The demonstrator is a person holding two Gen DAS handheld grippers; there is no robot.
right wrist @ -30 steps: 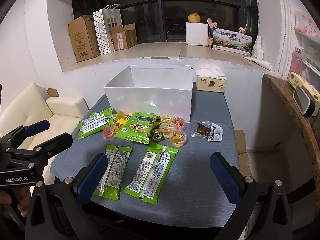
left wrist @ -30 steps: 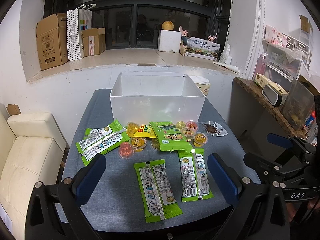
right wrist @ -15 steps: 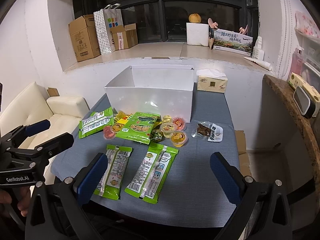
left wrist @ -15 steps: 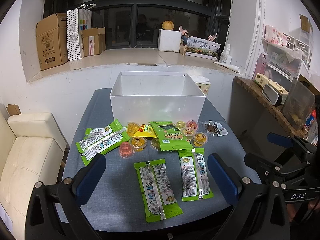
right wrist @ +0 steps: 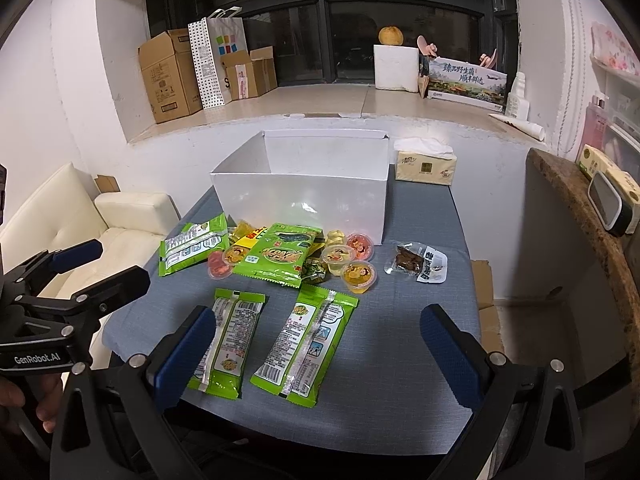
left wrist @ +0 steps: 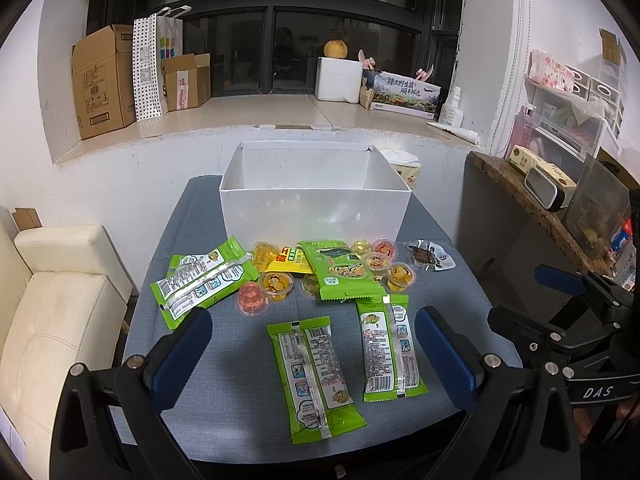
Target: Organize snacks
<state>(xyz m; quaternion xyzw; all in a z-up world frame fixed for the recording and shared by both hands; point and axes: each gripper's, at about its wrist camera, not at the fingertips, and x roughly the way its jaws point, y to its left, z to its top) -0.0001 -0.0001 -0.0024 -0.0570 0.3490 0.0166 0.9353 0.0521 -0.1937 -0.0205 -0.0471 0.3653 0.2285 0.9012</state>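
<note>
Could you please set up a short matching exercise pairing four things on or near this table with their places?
Things:
1. white box
2. tissue pack
3. dark snack pouch
4. red jelly cup

Places:
A. right of the jelly cups
B. at the table's far end, beside the box
C. behind the snack pile
D. next to the leftmost green packet

Pairs: 1-C, 2-B, 3-A, 4-D

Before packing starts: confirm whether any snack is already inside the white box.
No: the white box shows only bare inner walls; the snacks lie in front of it.

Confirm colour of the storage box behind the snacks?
White, plain, no print: the open box shows best in the left wrist view.
</note>
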